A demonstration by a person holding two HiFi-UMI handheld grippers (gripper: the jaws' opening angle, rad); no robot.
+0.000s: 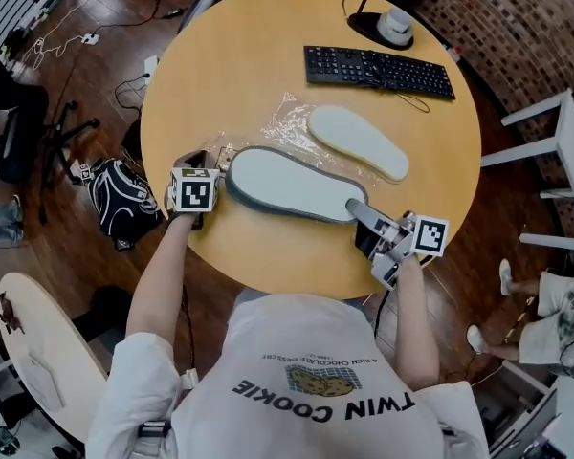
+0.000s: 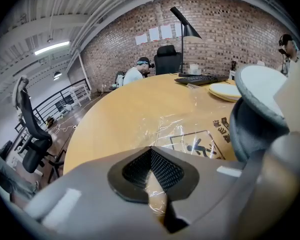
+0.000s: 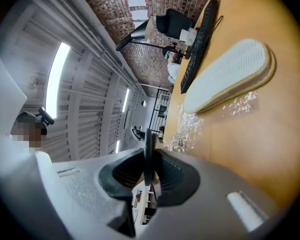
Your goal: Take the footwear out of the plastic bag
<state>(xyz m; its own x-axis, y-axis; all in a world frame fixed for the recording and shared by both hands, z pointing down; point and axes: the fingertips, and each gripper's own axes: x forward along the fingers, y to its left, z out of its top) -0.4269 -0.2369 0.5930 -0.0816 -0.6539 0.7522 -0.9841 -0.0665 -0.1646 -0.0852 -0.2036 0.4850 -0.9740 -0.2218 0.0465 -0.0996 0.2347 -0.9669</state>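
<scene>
The tabletop (image 1: 249, 55) is carrying the grey slipper (image 1: 287, 185), which is lying between the left gripper (image 1: 210, 161) and the right gripper (image 1: 361, 214). The right gripper is pinching its thin edge, jaws nearly closed. The left gripper is clamping the plastic bag (image 1: 282, 127) beside it. I think this thin pinch could slip if the film is dragging on the sole.

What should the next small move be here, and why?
Probably pull the right gripper away from the left gripper. It clamps the edge of the grey slipper, the left one pins the plastic bag, and the slipper's far end lies close against the bag.
</scene>
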